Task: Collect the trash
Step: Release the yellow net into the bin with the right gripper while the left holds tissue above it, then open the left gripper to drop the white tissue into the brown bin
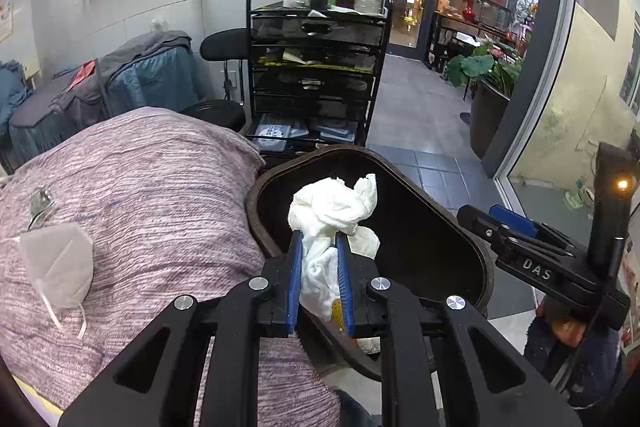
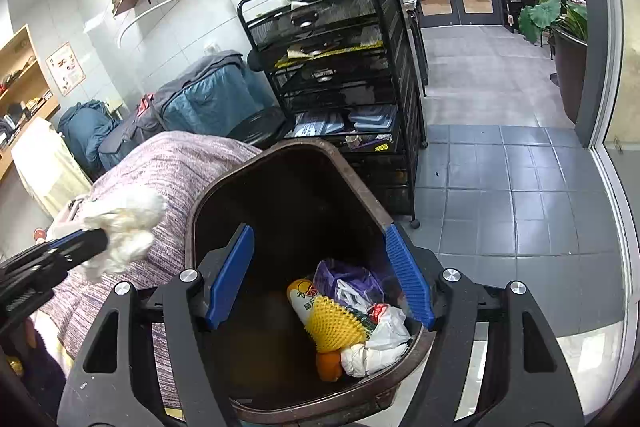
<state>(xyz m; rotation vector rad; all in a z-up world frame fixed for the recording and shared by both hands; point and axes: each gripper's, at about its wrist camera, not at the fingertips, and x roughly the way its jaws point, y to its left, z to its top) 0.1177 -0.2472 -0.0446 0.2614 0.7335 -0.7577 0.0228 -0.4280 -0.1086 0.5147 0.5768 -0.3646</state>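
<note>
My left gripper [image 1: 318, 239] is shut on a crumpled white tissue [image 1: 332, 207] and holds it over the near rim of a dark brown trash bin [image 1: 420, 239]. In the right wrist view the same tissue [image 2: 124, 227] hangs at the left gripper's tip [image 2: 96, 239], just left of the bin rim [image 2: 192, 211]. My right gripper [image 2: 319, 231] stands open above the bin mouth with nothing between its blue pads. Inside the bin lie a yellow foam net [image 2: 334, 323], a small bottle [image 2: 302, 295], an orange [image 2: 328, 365] and white plastic bags [image 2: 380, 339].
A purple knitted blanket [image 1: 160, 187] covers the bed beside the bin; a white face mask [image 1: 56, 267] and a small metal object [image 1: 40, 203] lie on it. A black mesh cart [image 1: 316, 67] with bottles on top stands behind. Grey tiled floor [image 2: 520, 207] lies to the right.
</note>
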